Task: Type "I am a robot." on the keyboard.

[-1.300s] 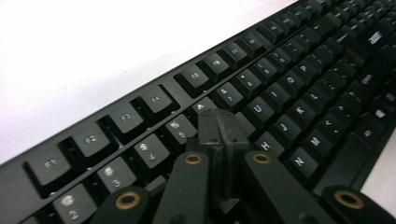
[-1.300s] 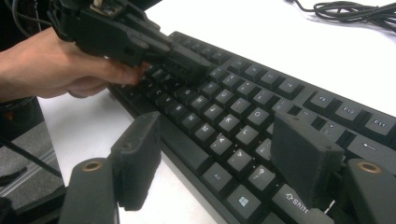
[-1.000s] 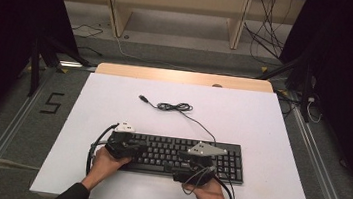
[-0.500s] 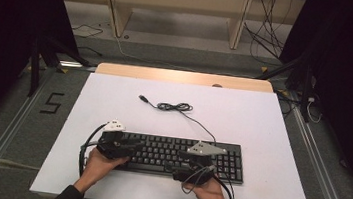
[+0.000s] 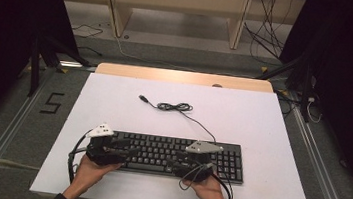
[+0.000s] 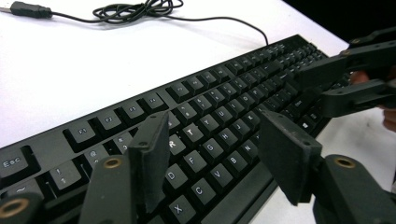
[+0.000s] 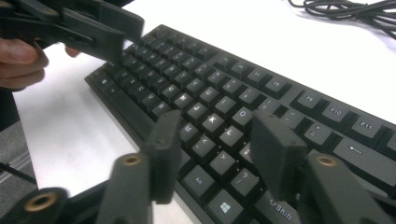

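So the keyboard (image 5: 173,155) was a plain black full-size one, sitting flat near my edge of the white counter (image 5: 270,140), long side running left to right. White lettering on the caps, a row of function keys along the far edge, number pad out at the right end. Its thin black cable (image 5: 176,107) ran off the back and bunched into a loose tangle farther up the counter, with the USB plug (image 5: 142,97) lying free past that.

My left hand-held gripper (image 6: 217,154) hovered over the left part of the board, around the R, T, G and V keys. Its jaws had just been opening, and they stood apart with nothing pinched between them, just keys showing in the gap.

My right hand-held gripper (image 7: 212,149) sat over the right side of the letter block, near K, L and the Alt key. Its jaws had just been closing in, but they were still apart and gripping nothing as far as I could see.
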`<state>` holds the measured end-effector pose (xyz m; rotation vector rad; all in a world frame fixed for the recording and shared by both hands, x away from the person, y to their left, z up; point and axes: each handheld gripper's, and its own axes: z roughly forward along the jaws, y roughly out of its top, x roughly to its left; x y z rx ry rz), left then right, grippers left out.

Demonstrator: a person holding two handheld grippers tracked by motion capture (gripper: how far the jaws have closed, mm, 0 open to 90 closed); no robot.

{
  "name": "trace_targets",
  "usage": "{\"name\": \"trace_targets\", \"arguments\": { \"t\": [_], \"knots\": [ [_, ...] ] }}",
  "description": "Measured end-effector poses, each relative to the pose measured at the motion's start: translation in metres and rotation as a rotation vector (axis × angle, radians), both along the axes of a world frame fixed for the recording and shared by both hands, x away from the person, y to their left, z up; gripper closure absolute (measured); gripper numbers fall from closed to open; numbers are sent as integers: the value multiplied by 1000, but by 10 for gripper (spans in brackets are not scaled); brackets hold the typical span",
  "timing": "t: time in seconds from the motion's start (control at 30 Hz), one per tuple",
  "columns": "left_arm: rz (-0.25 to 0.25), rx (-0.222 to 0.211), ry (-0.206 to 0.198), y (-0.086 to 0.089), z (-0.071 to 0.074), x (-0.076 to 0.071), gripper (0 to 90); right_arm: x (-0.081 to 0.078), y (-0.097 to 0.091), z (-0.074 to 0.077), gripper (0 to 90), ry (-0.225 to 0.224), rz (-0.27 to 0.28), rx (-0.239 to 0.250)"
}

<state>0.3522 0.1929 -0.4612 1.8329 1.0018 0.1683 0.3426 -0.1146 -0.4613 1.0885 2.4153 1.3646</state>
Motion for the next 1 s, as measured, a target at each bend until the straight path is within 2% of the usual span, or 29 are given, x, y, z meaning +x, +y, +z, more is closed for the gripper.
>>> {"name": "trace_targets", "arguments": {
  "t": [0.17,0.53,1.0],
  "knots": [
    [2,-6,-14,4,0,-4,396,2,1,-1,666,5,3,-10],
    [11,-8,-18,13,-1,-11,348,6,2,-4,857,19,-2,-27],
    [7,-7,-34,16,-1,-18,326,9,7,-10,892,36,0,-71]
  ]
}}
